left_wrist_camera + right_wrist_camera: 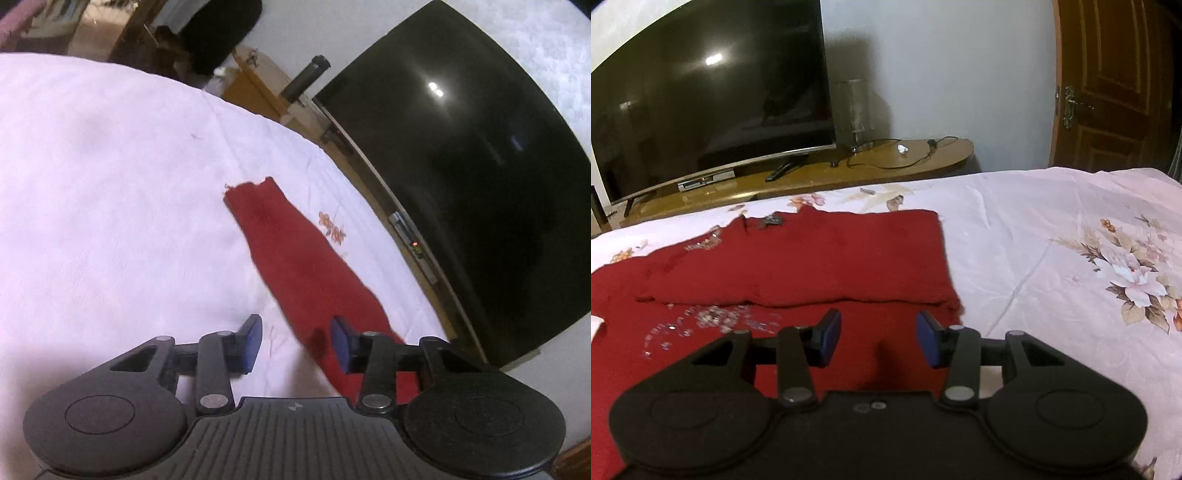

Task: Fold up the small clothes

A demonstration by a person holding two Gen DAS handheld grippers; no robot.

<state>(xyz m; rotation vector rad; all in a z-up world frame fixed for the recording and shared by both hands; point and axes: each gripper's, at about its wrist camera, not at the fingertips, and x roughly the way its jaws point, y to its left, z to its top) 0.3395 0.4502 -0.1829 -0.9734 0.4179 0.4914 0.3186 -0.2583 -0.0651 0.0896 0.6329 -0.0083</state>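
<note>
Garment: one red top point(798, 266) lies flat on the bed; your right wrist view shows one side folded inward, with a long fold edge running across the cloth.
Sleeve: one red sleeve point(295, 258) stretches away from the top over the sheet in your left wrist view, its cuff at the far end.
Sequins: one scattered patch of clear sequins point(709, 321) on the top, just in front of the fold edge; exact count cannot be told.
Left gripper point(295, 341): one; you hold it wide apart, nothing between the two blue pads. It sits over the near end of the sleeve; contact cannot be told.
Right gripper point(877, 338): one; also spread wide and holding nothing, above the near edge of the top, close to its right corner.
Bed sheet point(1052, 229): one, pale with flower print, under the top.
Television point(701, 92): one, dark screen, beyond the top on a wooden stand point(886, 166).
Door point(1115, 81): one, brown wood, to the right of the television.
Cables: on the stand, right of the television; count unclear.
</note>
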